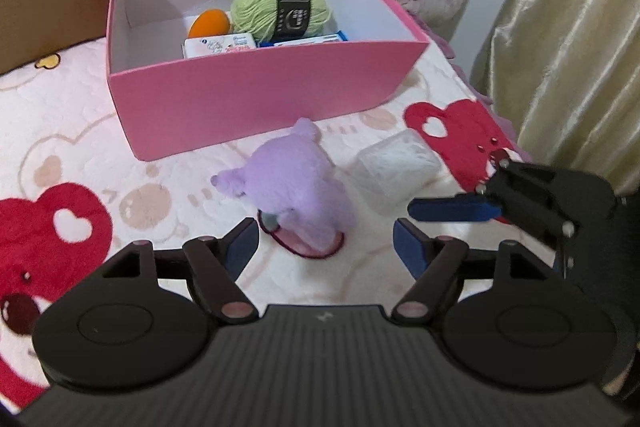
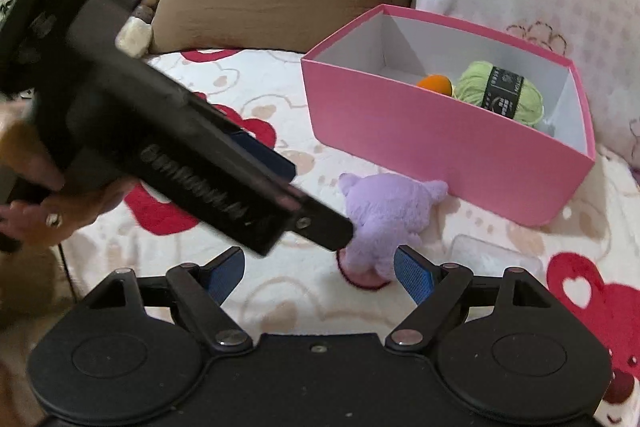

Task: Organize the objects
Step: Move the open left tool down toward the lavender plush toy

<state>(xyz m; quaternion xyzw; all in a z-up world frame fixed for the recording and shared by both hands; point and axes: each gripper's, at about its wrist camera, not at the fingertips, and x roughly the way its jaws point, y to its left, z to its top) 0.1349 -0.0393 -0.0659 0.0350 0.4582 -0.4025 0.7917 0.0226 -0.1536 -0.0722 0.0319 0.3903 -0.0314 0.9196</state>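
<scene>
Both sets of jaws spread, nothing pinched. Our left gripper (image 1: 325, 247) hangs just above the purple plush bear (image 1: 294, 183), which lies on the bear-print blanket (image 1: 60, 131) in front of the pink box (image 1: 256, 99). Our right gripper (image 2: 319, 277) is beside it, near the clear plastic case (image 1: 394, 167) right of the bear. Already inside the box: green yarn (image 1: 280, 7), an orange ball (image 1: 210, 23), small packets (image 1: 220, 46).

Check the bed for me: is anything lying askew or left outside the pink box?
Yes. The purple plush toy lies tipped over on the blanket in front of the pink box, and a clear plastic container sits loose beside it. Nothing looks spilled or damaged.
</scene>
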